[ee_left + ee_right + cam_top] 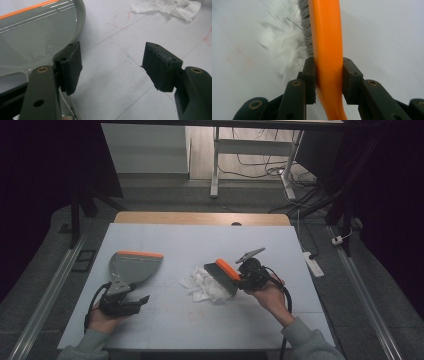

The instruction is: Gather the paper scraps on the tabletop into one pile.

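A grey dustpan (133,266) with an orange front lip lies on the white table at the left; its pan (37,37) shows close up in the left gripper view. My left gripper (135,303) sits just behind the dustpan's handle, open, its pads (72,67) apart over bare table. My right gripper (241,279) is shut on an orange-backed hand brush (223,274), whose handle (328,50) is clamped between the jaws. The grey bristles rest against a pile of crumpled white paper (205,286), also seen as white paper (167,7) ahead of the left gripper.
The white table (180,245) has a wooden strip along its far edge. Desk legs and cables (260,165) stand on the floor beyond, and a power strip (314,264) lies off the right edge. Metal rails run along both sides of the table.
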`<state>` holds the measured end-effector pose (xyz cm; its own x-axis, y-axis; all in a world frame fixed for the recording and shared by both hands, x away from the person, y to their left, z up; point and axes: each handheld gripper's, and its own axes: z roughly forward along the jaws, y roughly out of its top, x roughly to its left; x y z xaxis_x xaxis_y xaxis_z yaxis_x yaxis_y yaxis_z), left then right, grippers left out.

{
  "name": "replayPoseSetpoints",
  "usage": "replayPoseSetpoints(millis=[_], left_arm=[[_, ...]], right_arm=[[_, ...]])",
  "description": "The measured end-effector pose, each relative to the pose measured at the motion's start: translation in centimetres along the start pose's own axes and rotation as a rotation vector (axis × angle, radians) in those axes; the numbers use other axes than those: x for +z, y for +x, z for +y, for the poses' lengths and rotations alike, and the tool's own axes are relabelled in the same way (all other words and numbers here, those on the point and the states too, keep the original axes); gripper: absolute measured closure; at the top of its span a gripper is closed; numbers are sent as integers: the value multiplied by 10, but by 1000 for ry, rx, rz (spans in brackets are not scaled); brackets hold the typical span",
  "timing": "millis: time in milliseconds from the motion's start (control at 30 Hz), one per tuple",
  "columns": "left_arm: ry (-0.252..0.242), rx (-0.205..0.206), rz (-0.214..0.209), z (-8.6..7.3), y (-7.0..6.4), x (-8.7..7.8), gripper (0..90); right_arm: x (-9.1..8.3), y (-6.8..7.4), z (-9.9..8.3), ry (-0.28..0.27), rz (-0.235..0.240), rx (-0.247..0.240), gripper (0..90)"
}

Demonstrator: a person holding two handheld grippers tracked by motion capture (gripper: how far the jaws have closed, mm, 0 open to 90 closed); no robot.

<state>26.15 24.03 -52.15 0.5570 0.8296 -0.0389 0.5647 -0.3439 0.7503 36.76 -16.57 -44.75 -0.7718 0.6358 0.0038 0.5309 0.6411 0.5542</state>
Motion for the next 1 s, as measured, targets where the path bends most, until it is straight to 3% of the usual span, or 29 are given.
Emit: replayPoseSetpoints(millis=[67,233,500,567,767,933,1000], left_arm=[[-1,0,0,0,0,0,324],[2,-1,0,0,0,0,324],[8,-1,1,0,0,1,324],[9,-1,1,0,1,1,324],[6,-2,-1,0,1,1,324],[8,0,0,0,0,1,324],[9,0,0,0,0,2,324]], right_arm=[[-6,4,6,-44,-34,-22,679],[-30,-1,14,-131,-24,-12,679],[-53,-1,22,-176,4,-50,679],[-55,-1,22,-179,-13,-45,679],[-50,-20,11,-118,-101,10,679],[-30,-49,-14,12,-202,85,679],[-22,-54,-21,39,-186,106,679]])
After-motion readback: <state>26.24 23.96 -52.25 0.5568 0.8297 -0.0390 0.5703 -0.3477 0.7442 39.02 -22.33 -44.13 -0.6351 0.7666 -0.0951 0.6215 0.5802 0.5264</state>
